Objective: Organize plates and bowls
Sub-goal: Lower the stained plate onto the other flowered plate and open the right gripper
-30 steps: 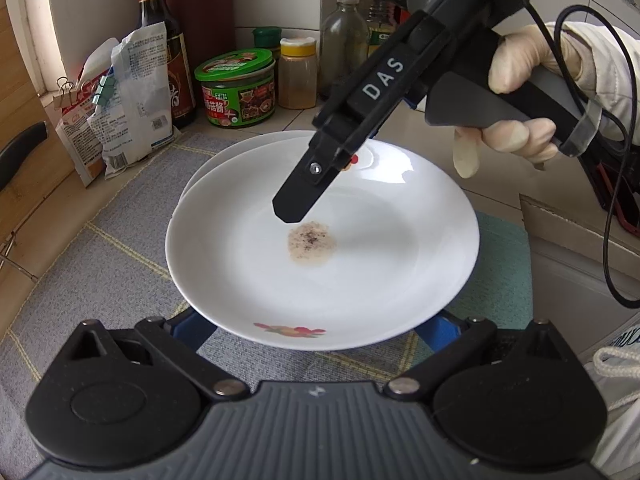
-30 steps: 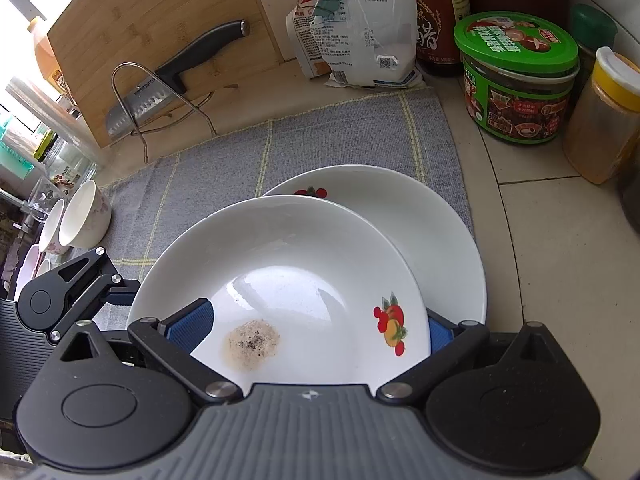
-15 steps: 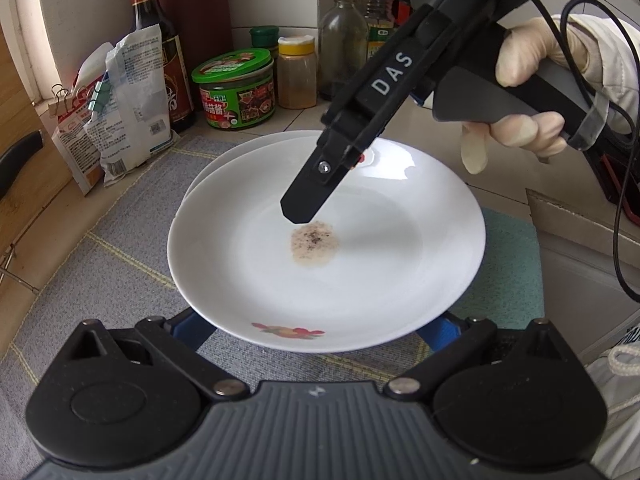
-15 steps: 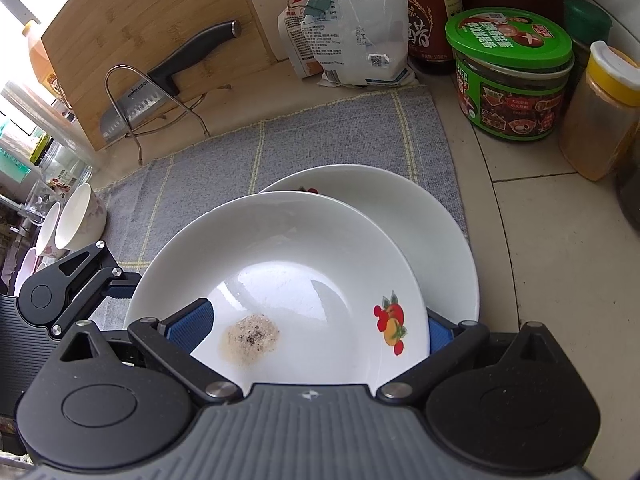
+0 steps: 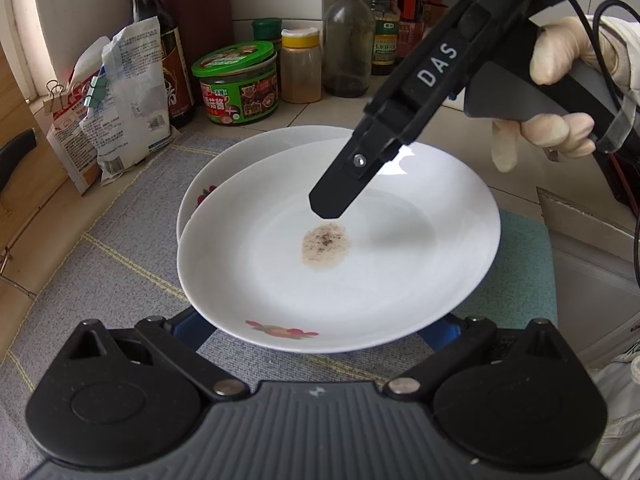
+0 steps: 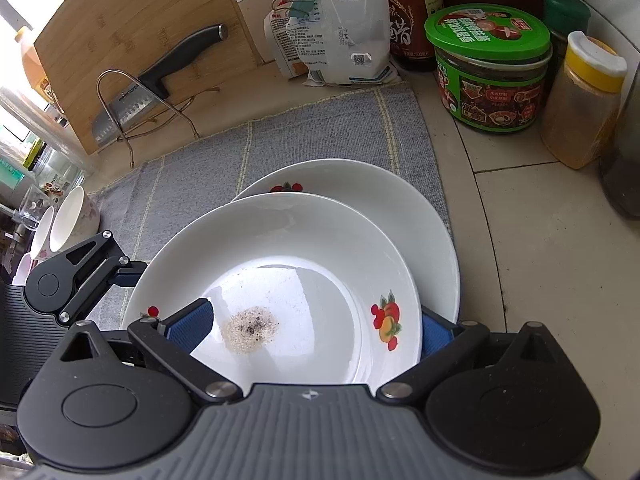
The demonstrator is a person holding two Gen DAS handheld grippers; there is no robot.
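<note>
Plates sit stacked and offset on a grey striped mat [image 6: 320, 136] on the bench [image 6: 532, 240]: the upper plate [image 5: 400, 280], white with fruit motifs on its rim and a speckled residue patch [image 5: 326, 249] at its centre, overlaps the lower plate [image 6: 408, 208], which peeks out on the far side. The right hand-held gripper [image 6: 308, 326] straddles the near rim of the upper plate, one blue finger [image 6: 192, 324] above the dish and the other under its rim, spread wide. A gloved hand [image 5: 560, 92] angles it down from the right. The left hand-held gripper [image 5: 316, 330] has its blue fingers wide apart beneath the plate's near edge. Jars and bottles stand behind.
</note>
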